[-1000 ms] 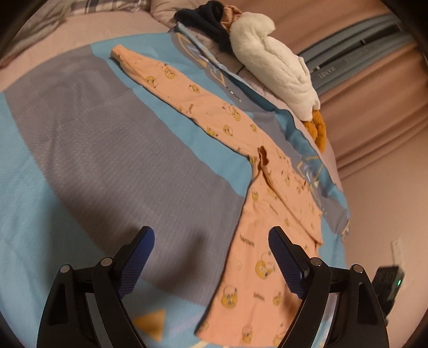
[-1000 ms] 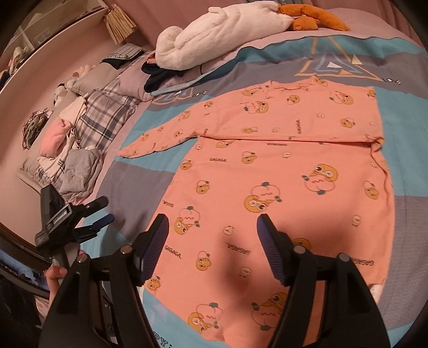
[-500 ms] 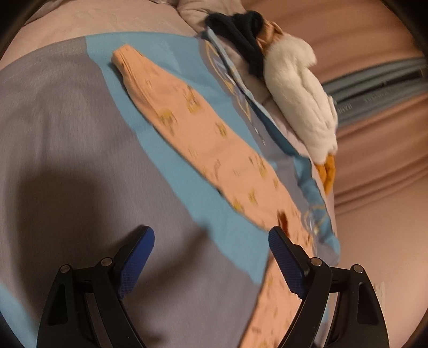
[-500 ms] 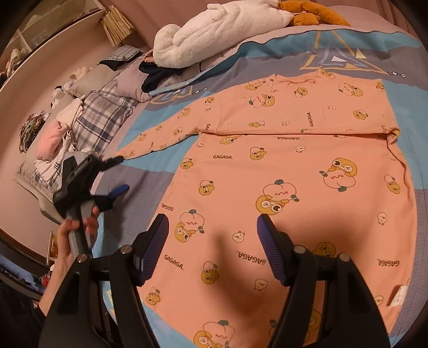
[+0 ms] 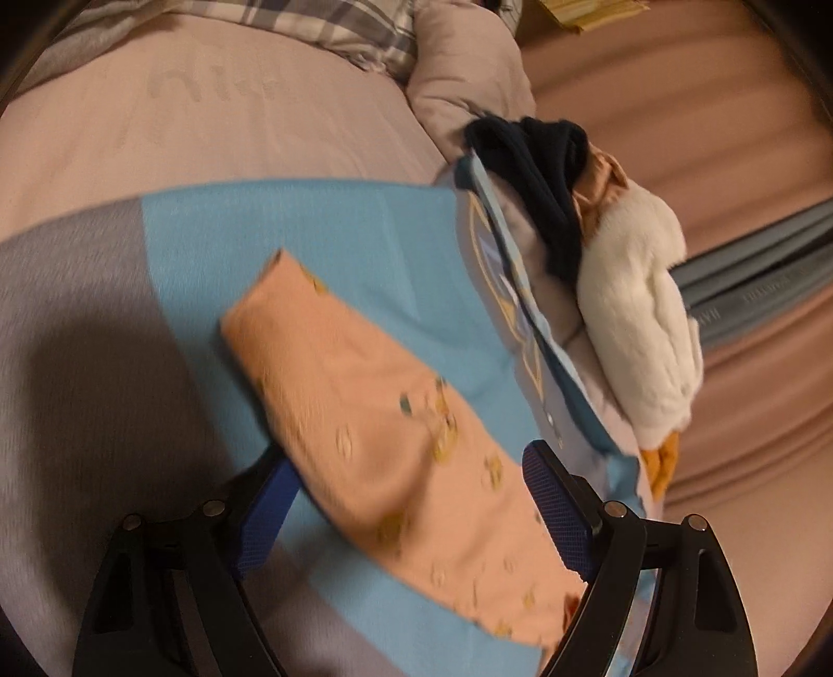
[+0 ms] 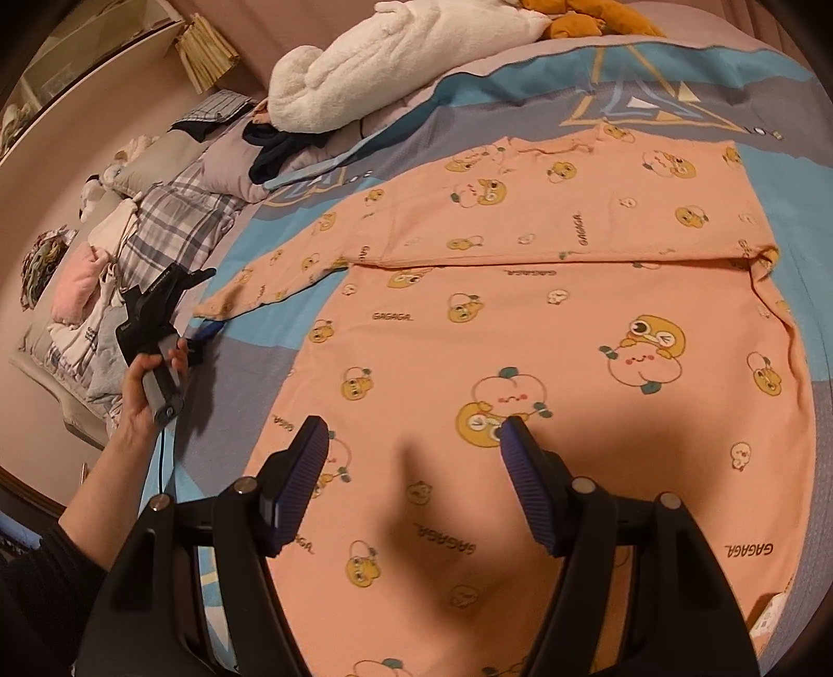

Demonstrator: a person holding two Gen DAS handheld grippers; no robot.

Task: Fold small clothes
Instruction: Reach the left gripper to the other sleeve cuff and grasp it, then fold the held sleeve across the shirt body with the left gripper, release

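Observation:
A peach long-sleeved top (image 6: 546,333) with yellow cartoon prints lies flat on the blue and grey bedspread (image 6: 468,104). One side is folded over along a straight crease, and one sleeve (image 5: 364,437) stretches out to the left. My left gripper (image 5: 411,500) is open, low over the sleeve, with the sleeve cuff just ahead between its fingers. It also shows in the right wrist view (image 6: 205,302), held by a hand beside the cuff. My right gripper (image 6: 414,458) is open and empty above the top's lower body.
A white plush towel (image 6: 395,67) and an orange soft toy (image 6: 583,21) lie at the far edge of the bed. Dark clothing (image 5: 541,187) sits by the pillows. A plaid blanket (image 6: 172,224) and piled clothes (image 6: 78,291) lie to the left.
My left gripper has moved along the sleeve toward its cuff and dropped lower over it. My right gripper has moved closer over the top's body. Both stay open.

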